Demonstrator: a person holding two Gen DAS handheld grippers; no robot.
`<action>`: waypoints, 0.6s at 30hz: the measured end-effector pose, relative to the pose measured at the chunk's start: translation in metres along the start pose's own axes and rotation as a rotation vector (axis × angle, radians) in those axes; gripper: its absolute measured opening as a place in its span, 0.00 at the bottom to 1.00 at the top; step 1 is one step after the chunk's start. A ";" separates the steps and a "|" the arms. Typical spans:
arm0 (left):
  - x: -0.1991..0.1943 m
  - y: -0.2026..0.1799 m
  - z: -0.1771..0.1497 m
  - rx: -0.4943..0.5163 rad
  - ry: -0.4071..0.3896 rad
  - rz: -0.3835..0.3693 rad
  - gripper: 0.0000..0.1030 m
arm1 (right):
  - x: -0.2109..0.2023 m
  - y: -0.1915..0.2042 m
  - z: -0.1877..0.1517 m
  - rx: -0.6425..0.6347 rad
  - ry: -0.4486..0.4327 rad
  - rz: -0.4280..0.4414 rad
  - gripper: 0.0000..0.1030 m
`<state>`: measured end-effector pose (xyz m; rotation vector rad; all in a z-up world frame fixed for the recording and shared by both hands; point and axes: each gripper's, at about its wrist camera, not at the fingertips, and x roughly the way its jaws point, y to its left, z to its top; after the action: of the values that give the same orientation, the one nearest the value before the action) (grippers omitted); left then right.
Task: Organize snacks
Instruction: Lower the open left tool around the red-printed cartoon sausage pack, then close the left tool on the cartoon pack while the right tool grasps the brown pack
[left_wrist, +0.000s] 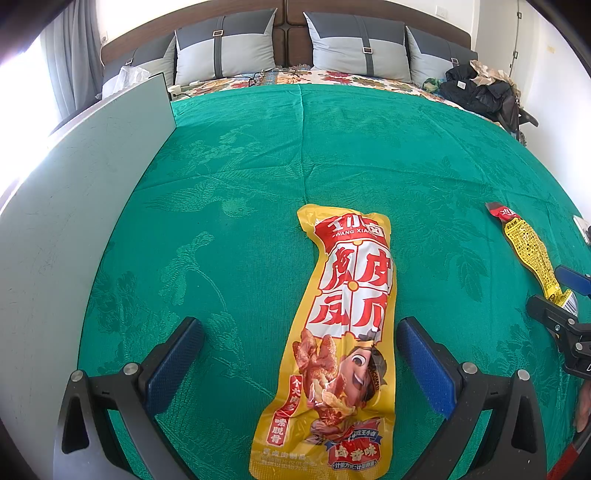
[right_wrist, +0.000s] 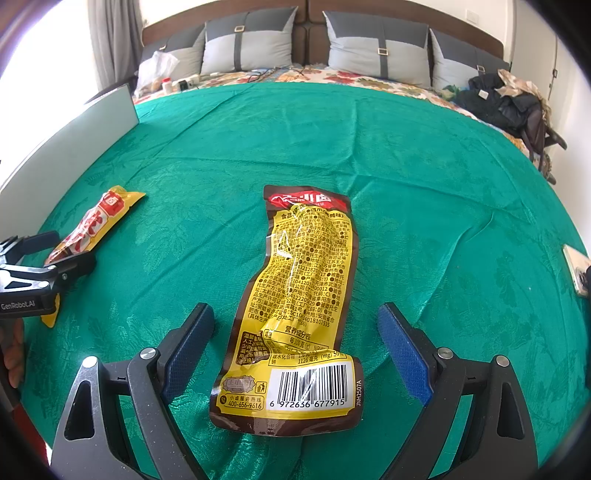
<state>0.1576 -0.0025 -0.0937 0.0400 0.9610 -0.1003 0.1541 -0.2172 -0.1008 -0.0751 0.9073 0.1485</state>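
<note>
A yellow and red snack pouch (left_wrist: 343, 332) lies face up on the green bedspread (left_wrist: 258, 155). My left gripper (left_wrist: 299, 354) is open, its fingers on either side of the pouch's lower half. A second yellow pouch with brown edges (right_wrist: 299, 306) lies back side up, barcode toward me. My right gripper (right_wrist: 295, 339) is open and straddles its lower half. Each pouch also shows in the other view: the second pouch (left_wrist: 532, 254) at the right, the first pouch (right_wrist: 92, 225) at the left, with the other gripper around it.
A pale grey board (left_wrist: 74, 206) stands along the left side of the bedspread. Grey pillows (left_wrist: 225, 48) line the headboard. Dark clothes (right_wrist: 506, 103) are piled at the far right. A flat pale object (right_wrist: 576, 269) lies at the right edge.
</note>
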 end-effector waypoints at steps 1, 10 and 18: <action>0.000 0.000 0.000 0.000 0.000 0.000 1.00 | 0.000 -0.001 0.000 0.000 0.000 0.000 0.90; 0.000 0.000 0.001 0.020 0.021 -0.014 1.00 | 0.002 0.000 0.004 -0.014 0.043 0.017 0.90; 0.018 -0.007 0.036 0.127 0.300 -0.066 0.99 | 0.039 -0.014 0.074 0.062 0.476 0.057 0.87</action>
<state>0.1964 -0.0133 -0.0882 0.1434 1.2556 -0.2210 0.2372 -0.2180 -0.0862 -0.0264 1.3889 0.1587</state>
